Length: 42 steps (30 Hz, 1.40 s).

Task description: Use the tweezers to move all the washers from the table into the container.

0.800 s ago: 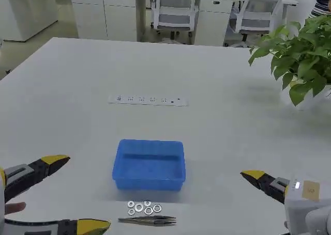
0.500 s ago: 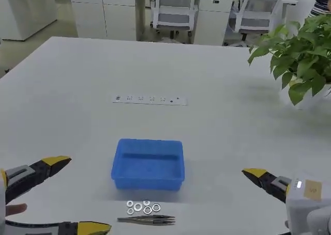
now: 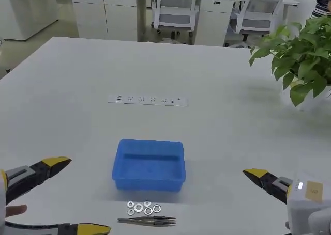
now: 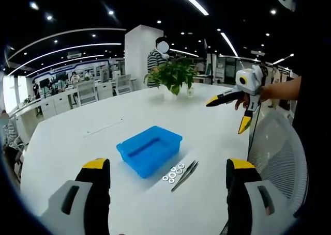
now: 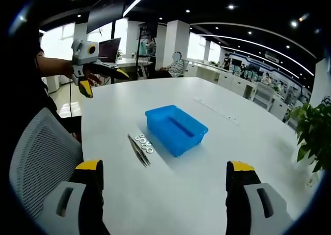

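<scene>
Left gripper [image 3: 75,194]: I am holding it over the near left part of the table [image 3: 232,121], its jaws standing wide apart and gripping nothing.
Right gripper [image 5: 164,166]: I am holding it at the near right, its jaws also spread wide with nothing between them.
Washers [image 3: 143,208]: they are lying in a small cluster on the table, just on the near side of the container.
Tweezers [image 3: 147,221]: they are lying flat, running left to right, just nearer than the washers and well apart from both grippers.
Container [image 3: 149,183]: the blue tray is sitting between my two grippers.
Power strip [image 3: 148,99]: it is lying farther off, beyond the container.
Plant [image 3: 300,59]: it is standing at the far right.
</scene>
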Tool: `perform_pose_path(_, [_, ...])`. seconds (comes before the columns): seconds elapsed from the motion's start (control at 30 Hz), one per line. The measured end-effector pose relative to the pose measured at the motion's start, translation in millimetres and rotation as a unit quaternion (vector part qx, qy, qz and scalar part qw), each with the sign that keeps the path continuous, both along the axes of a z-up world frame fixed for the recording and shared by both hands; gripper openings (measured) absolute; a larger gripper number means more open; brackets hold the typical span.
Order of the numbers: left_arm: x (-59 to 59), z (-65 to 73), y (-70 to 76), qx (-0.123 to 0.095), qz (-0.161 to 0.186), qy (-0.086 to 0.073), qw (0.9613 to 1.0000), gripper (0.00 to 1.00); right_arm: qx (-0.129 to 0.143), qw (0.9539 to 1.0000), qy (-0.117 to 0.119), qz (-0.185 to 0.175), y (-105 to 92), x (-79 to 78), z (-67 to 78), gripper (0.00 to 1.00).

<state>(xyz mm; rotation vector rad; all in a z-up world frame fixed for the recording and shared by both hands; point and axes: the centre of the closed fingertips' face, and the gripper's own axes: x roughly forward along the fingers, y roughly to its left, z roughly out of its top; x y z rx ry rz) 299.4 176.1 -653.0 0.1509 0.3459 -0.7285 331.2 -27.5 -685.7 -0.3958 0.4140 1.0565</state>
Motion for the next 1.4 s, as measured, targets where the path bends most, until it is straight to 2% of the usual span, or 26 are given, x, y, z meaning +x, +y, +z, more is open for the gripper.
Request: perform_pose_path(1.4, [0.5, -1.2, -2.4, -0.002, -0.002, 0.003, 1.0000, 0.98, -0.002, 1.0000, -0.009, 0.001, -2.8, 5.2, 5.0, 0.99])
